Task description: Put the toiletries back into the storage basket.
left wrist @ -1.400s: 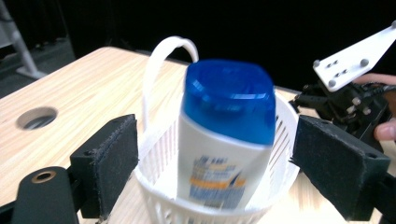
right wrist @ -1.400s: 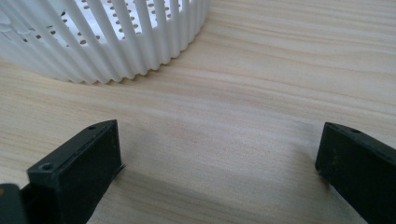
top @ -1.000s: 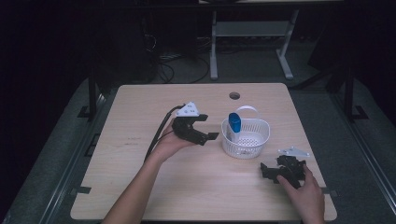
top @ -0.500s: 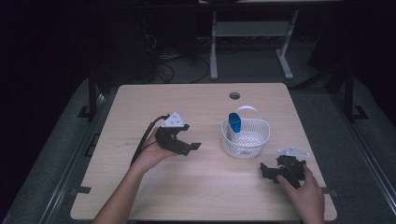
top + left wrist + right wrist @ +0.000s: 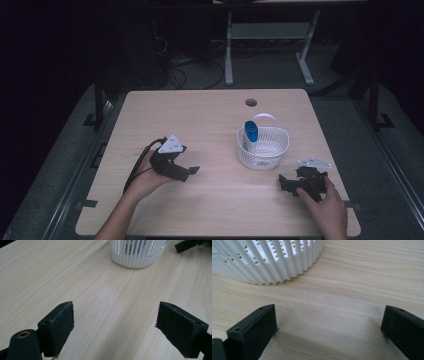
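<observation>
The left gripper (image 5: 186, 171) rests low over the table (image 5: 210, 125), jaws wide and holding nothing. Well ahead of those jaws stands the white basket (image 5: 263, 148) — a blue object (image 5: 250, 134) upright inside it. The right gripper (image 5: 287, 182) lies just short of the basket, jaws wide and bare too. By this, the placing looks done — only pulling back seems left.
</observation>
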Demonstrator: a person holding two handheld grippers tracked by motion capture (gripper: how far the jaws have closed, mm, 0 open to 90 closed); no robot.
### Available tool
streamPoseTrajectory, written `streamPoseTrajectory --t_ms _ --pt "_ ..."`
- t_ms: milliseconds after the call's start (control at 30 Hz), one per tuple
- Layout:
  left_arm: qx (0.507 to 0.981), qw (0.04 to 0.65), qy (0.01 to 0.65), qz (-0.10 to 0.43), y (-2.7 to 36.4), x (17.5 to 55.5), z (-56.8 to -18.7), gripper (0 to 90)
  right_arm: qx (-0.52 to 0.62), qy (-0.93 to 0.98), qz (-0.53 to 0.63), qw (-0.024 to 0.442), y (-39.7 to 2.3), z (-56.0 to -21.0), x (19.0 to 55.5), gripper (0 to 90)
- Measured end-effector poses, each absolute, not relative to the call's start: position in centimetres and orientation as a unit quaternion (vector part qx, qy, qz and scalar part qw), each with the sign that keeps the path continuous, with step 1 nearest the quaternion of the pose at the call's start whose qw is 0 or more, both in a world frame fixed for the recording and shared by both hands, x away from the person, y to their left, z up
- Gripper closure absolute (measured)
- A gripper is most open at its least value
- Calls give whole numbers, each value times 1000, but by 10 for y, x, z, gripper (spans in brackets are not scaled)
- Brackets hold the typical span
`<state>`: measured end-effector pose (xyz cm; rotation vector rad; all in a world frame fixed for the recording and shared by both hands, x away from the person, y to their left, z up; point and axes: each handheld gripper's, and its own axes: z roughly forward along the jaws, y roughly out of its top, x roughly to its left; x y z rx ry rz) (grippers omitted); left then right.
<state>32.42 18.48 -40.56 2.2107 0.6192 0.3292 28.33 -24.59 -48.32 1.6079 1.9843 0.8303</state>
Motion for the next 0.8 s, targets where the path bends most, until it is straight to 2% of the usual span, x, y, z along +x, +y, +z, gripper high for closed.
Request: streamPoseTrajectory --t_ms 800 --pt "889 338 277 135 239 286 -450 142 583 720 301 226 -246 -483 283 0"
